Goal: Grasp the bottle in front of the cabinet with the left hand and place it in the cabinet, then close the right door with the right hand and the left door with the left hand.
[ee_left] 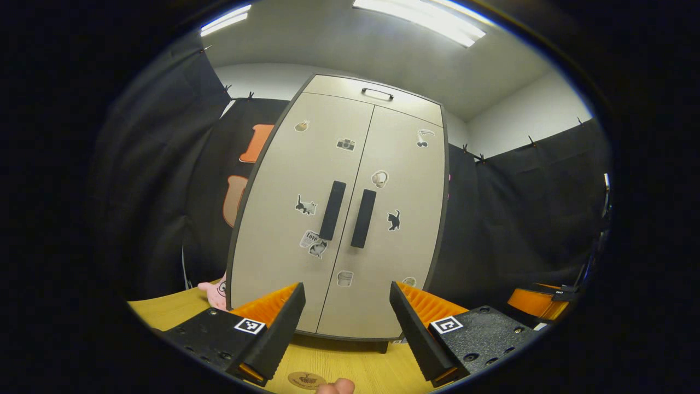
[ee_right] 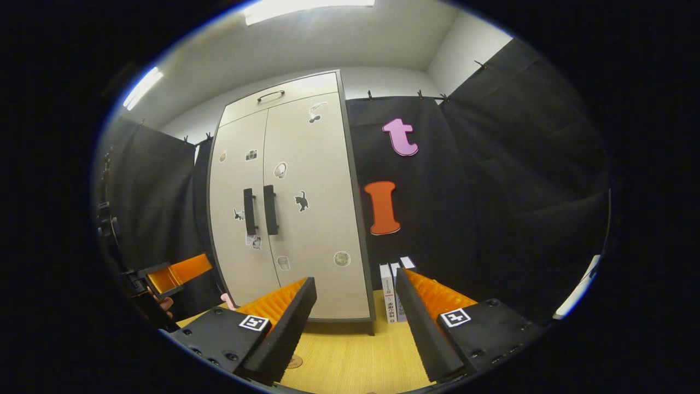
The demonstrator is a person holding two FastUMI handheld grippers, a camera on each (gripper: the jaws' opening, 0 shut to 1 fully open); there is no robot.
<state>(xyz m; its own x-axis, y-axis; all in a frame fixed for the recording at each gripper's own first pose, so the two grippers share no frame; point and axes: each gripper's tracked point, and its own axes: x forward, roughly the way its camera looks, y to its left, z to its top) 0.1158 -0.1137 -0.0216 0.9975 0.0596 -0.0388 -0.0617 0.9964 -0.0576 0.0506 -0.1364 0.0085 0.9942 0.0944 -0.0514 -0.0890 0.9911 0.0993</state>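
1. The left hand-held gripper point(ee_left: 345, 334) is hovering with fingers apart and empty, facing the cabinet point(ee_left: 339, 219); both doors are shut.
2. No bottle is visible on the worktop point(ee_right: 350, 355); likely it is inside already.
3. The right hand-held gripper point(ee_right: 355, 328) is idling with fingers apart; back both away cleanly.

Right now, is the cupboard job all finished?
It looks finished. Both cabinet doors are shut, their handles side by side, and no bottle stands on the table in front. The left gripper and right gripper are open and hold nothing. Nothing looks left.
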